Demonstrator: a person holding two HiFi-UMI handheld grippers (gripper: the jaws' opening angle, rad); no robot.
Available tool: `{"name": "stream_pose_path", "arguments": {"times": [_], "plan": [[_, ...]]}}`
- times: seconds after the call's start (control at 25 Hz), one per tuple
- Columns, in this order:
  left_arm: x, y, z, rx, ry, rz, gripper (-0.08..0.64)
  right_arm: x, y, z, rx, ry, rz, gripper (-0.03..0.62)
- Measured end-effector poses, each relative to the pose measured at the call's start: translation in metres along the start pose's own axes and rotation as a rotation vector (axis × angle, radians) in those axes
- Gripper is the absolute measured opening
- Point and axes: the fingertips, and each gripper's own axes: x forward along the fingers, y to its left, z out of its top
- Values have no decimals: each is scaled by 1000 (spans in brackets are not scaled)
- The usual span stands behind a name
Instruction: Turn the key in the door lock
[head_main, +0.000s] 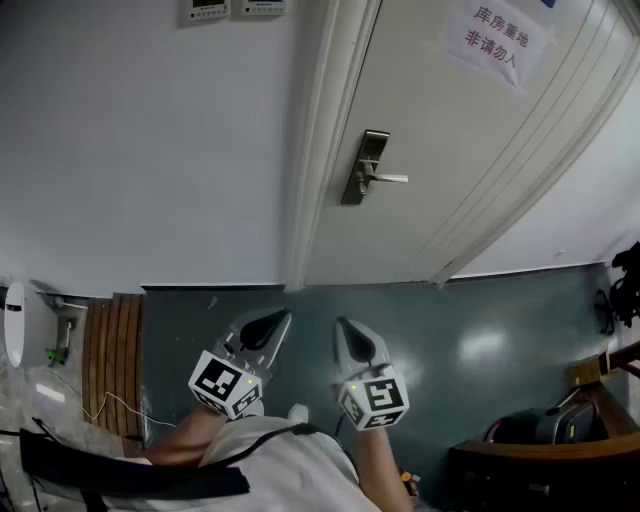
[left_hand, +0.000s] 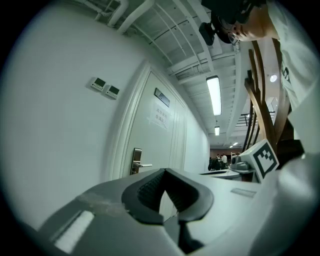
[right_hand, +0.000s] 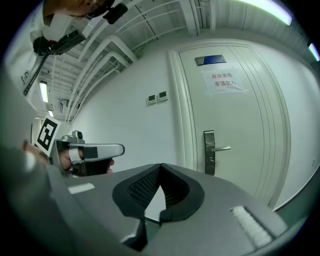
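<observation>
I am standing well short of the door lock (head_main: 366, 165), left claw (head_main: 277, 323) and right claw (head_main: 347, 333) closed, empty; next: approach.

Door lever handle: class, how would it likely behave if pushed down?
The lever handle looks like rigid metal, so it probably would not flex. Its smooth, shiny finish may prove slippery. Fixed to the lock plate, it should pivot, not shift.

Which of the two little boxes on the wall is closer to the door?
The right-hand box in the right gripper view. It sits nearest the door frame, while the other box hangs just beyond it, further from the door.
</observation>
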Motion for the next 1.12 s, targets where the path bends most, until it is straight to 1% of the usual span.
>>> {"name": "stream_pose_path", "arguments": {"times": [0.24, 0.36, 0.48, 0.64, 0.84, 1.12], "plan": [[14, -2, -5, -2, 5, 9, 5, -2, -17, -3, 0, 2, 3, 8], [19, -6, -5, -20, -3, 12, 5, -6, -26, -1, -2, -7, 6, 8], [25, -11, -9, -38, 0, 13, 5, -9, -35, -2, 27, -19, 23, 8], [34, -22, -18, -24, 26, 25, 5, -17, -51, -7, 39, -18, 28, 9], [40, -33, -26, -13, 46, 64, 5, -27, -69, -15, 61, -9, 32, 9], [44, -34, -32, -3, 63, 89, 5, -27, -81, -21, 60, -6, 36, 9]]}}
